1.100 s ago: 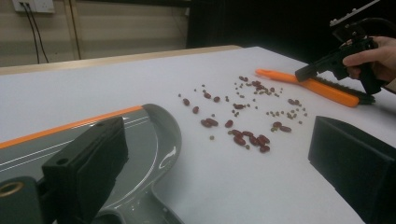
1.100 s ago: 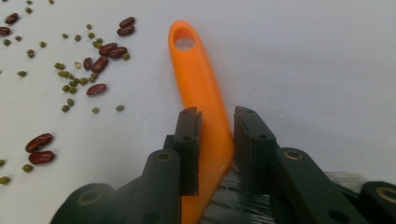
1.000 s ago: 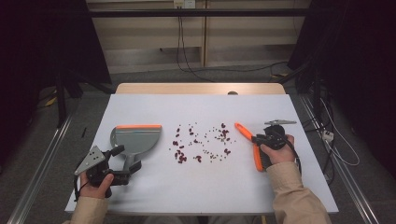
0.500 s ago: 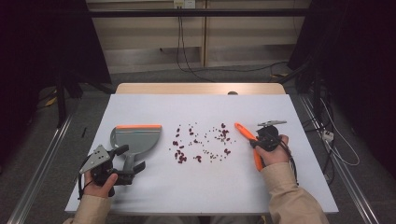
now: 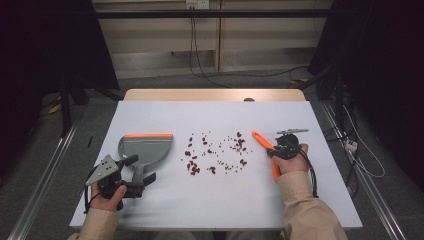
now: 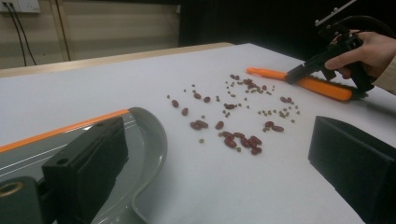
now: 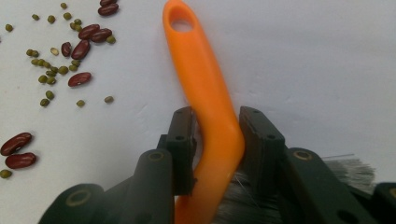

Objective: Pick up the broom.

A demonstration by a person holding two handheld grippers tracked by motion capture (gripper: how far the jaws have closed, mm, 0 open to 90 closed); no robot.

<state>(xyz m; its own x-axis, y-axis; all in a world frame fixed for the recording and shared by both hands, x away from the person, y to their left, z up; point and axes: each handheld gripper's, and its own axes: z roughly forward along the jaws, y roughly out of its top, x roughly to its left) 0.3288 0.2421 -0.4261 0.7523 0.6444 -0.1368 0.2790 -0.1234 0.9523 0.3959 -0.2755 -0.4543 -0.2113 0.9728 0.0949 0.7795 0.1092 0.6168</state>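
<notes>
Since half a second ago the right tool [image 5: 274, 152] has edged down over the orange brush [image 5: 264, 147] and its jaws now sit on either side of the handle, while the left tool [image 5: 141, 169] has barely shifted beside the dustpan [image 5: 145, 150].

In the right gripper view the brush [image 7: 205, 102] runs up between the two jaws, which are narrowed around the bend of the handle and look to be touching it; whether they grip firmly I cannot tell for sure. The grey bristles [image 7: 345, 168] spread just behind the right jaw. The brush lies flat on the desk [image 5: 320, 200], right of the scattered red beans [image 5: 192, 167] and small green beans [image 5: 231, 145], with its hole end pointing toward them.

The risk, as I judge it, lies in the grip spot: the jaws close on a curved, smooth handle near the bristle end, so the brush could twist or slide when lifted, and its long free end could swing into the beans and scatter them farther. A loose hold would also make sweeping strokes wobble.

The left tool's jaws stand wide apart; in the left gripper view one jaw hangs over the dustpan [image 6: 140, 140] and the other over bare desk, holding nothing. If the pan stays unheld, beans pushed against its orange lip may shove it away.

The right hand [image 5: 290, 162] rests low, forearm angled in from the bottom edge; the left hand [image 5: 107, 192] is cocked with its tool pointing toward the pan's handle.
</notes>
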